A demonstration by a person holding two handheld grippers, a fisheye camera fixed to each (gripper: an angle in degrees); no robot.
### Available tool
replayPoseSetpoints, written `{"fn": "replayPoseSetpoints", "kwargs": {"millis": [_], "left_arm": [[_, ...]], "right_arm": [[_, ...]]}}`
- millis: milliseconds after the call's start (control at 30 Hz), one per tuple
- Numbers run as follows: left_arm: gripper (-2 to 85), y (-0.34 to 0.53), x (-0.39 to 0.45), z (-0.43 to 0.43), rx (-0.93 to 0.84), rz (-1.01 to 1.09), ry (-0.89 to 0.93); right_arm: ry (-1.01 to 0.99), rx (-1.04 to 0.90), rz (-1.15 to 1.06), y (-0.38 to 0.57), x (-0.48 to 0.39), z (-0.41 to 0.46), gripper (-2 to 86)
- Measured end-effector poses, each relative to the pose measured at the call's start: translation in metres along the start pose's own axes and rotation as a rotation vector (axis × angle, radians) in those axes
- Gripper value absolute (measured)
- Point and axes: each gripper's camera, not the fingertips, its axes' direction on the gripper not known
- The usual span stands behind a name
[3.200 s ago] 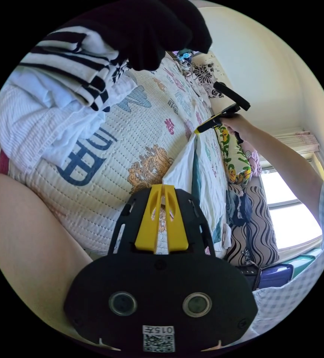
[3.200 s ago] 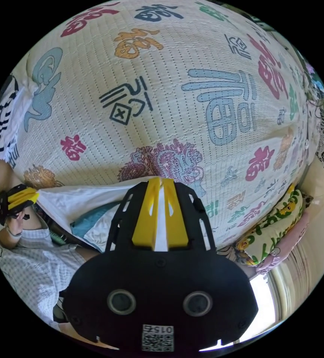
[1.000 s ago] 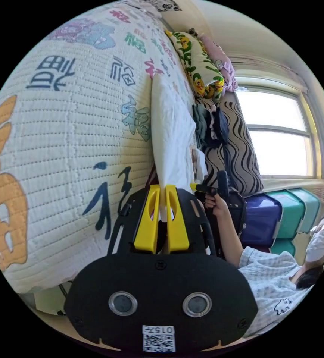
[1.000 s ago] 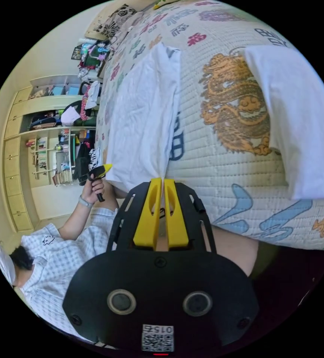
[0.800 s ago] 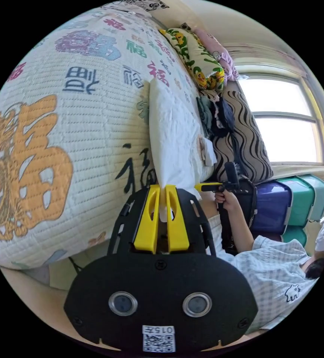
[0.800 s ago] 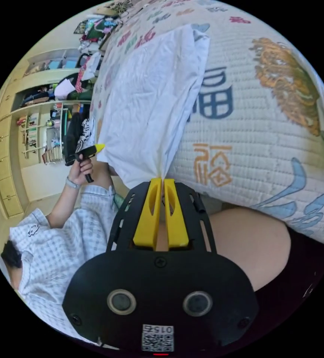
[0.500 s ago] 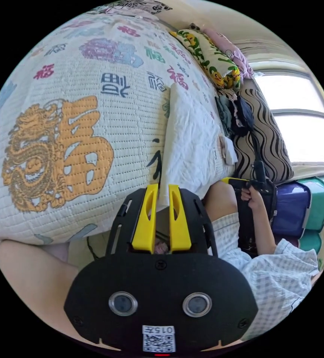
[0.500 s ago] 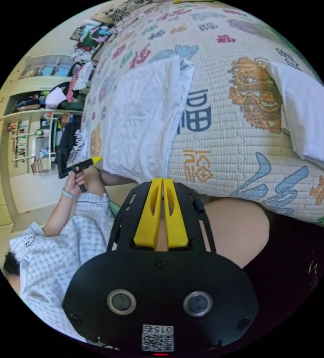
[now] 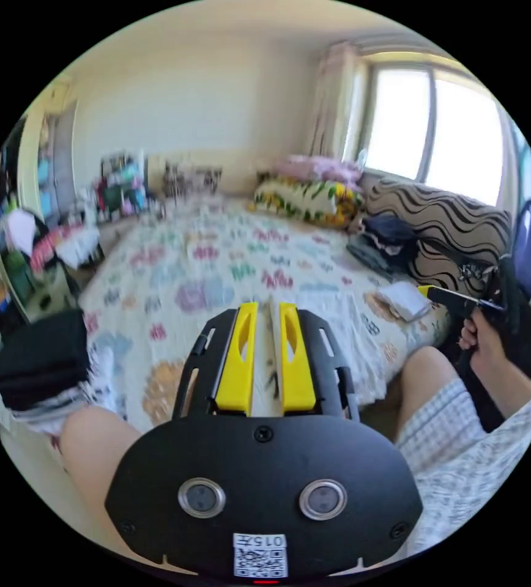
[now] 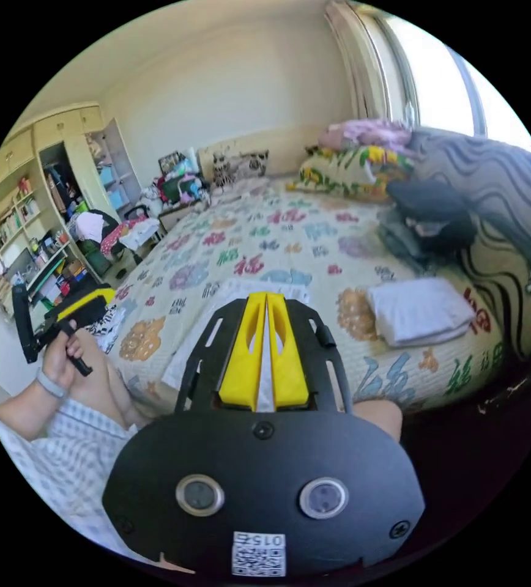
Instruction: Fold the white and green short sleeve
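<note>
left gripper view: the left gripper (image 9: 268, 306), centre frame, has its jaws slightly parted, gripping nothing. the quilt (image 9: 204, 269) carries printed characters, blurred.

right gripper view: the right gripper (image 10: 266, 298) jaws are nearly together, empty. the white short sleeve (image 10: 216, 315) lies flat behind them; a folded white garment (image 10: 419, 315) lies right of centre.

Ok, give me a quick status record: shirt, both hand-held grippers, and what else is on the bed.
shirt: white side up, lying flat near the bed's edge, in neither gripper
left hand-held gripper: open, empty, held above the bed
right hand-held gripper: shut, empty
folded white piece: on the bed, apart from the shirt
pillows: at the far end of the bed
</note>
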Motion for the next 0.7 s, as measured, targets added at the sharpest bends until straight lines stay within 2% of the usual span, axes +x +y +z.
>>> {"fn": "replayPoseSetpoints", "kwargs": {"millis": [67, 133, 233, 333, 500, 700], "left_arm": [[8.6, -0.006, 0.030, -0.030, 0.252, 0.144, -0.093], [8.2, -0.010, 0.046, -0.034, 0.332, 0.222, -0.110], [4.8, -0.023, 0.056, -0.011, 0.250, 0.281, 0.062], [2.6, -0.030, 0.057, 0.024, 0.152, 0.270, 0.078], [1.8, -0.032, 0.047, 0.094, -0.117, 0.233, 0.136], [1.3, -0.020, 0.030, 0.169, -0.361, 0.240, 0.069]], "right_arm": [[0.033, 0.131, -0.080, 0.002, -0.026, -0.027, 0.0], [0.047, 0.196, -0.108, 0.004, -0.039, -0.035, 0.6], [0.031, 0.222, -0.086, 0.005, -0.051, -0.029, 1.2], [-0.035, 0.137, -0.128, 0.004, -0.061, -0.010, 0.1], [0.189, 0.035, -0.285, 0.007, -0.094, 0.030, -0.5], [0.228, -0.317, -0.296, 0.019, -0.105, 0.123, -0.6]]}}
